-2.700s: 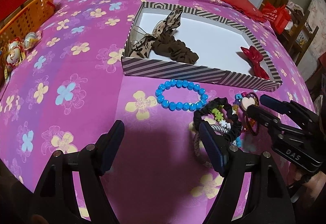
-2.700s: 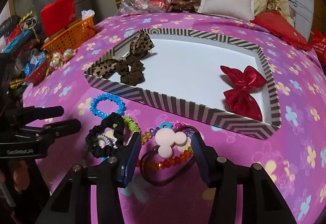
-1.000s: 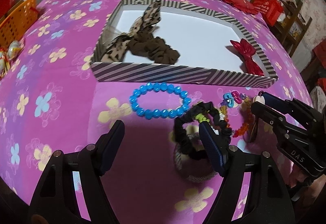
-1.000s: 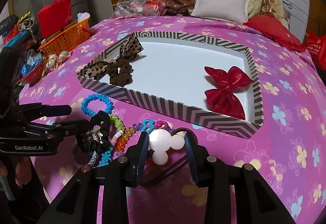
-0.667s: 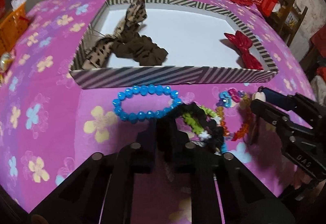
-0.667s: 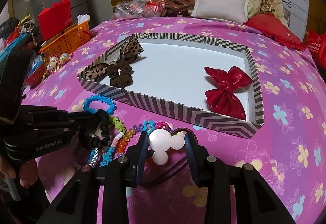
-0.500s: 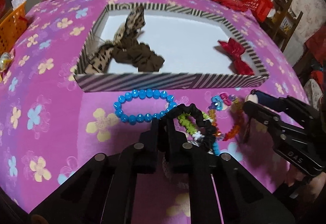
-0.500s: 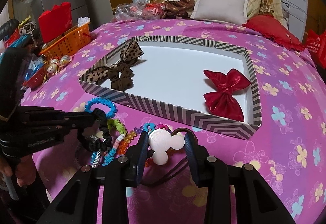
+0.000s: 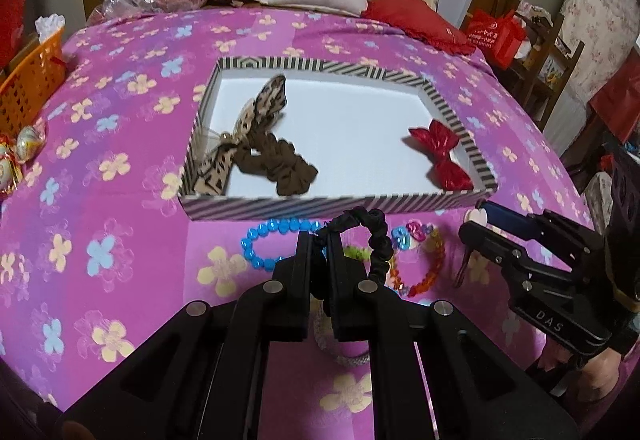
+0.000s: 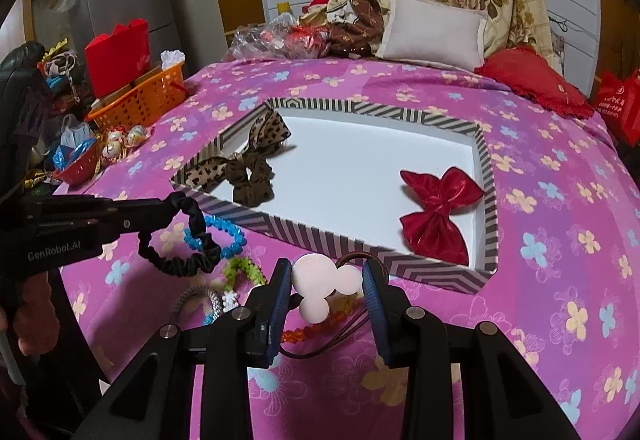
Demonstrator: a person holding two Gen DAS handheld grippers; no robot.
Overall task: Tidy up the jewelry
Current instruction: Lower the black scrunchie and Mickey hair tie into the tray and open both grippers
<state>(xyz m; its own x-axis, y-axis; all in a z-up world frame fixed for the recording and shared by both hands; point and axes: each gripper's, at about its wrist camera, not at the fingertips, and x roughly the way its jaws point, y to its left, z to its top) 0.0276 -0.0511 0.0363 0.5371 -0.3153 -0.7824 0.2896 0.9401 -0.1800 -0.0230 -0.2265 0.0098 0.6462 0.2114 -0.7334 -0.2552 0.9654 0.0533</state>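
Note:
My left gripper (image 9: 319, 240) is shut on a black scrunchie (image 9: 376, 236), lifted above the pink bedspread just before the striped tray (image 9: 320, 206); from the right wrist the scrunchie (image 10: 188, 244) hangs from that gripper (image 10: 170, 206). My right gripper (image 10: 326, 280) is shut on a pale pink mouse-head charm (image 10: 322, 282) with a dark cord; it also shows in the left wrist view (image 9: 476, 218). In the tray (image 10: 332, 236) lie a leopard-print bow scrunchie (image 9: 256, 148) and a red bow (image 9: 444, 156). A blue bead bracelet (image 9: 276, 236) lies on the bedspread.
Orange and multicoloured bead bracelets (image 9: 416, 264), a green one (image 10: 244, 268) and a grey braided band (image 10: 200, 300) lie in front of the tray. An orange basket (image 10: 140, 104) and foil-wrapped eggs (image 10: 120, 144) stand at the left. Pillows (image 10: 432, 30) lie at the bed's far end.
My left gripper closed on the black scrunchie and lifted it off the bedspread toward the tray. My right gripper closed on the mouse-head charm and raised it slightly.

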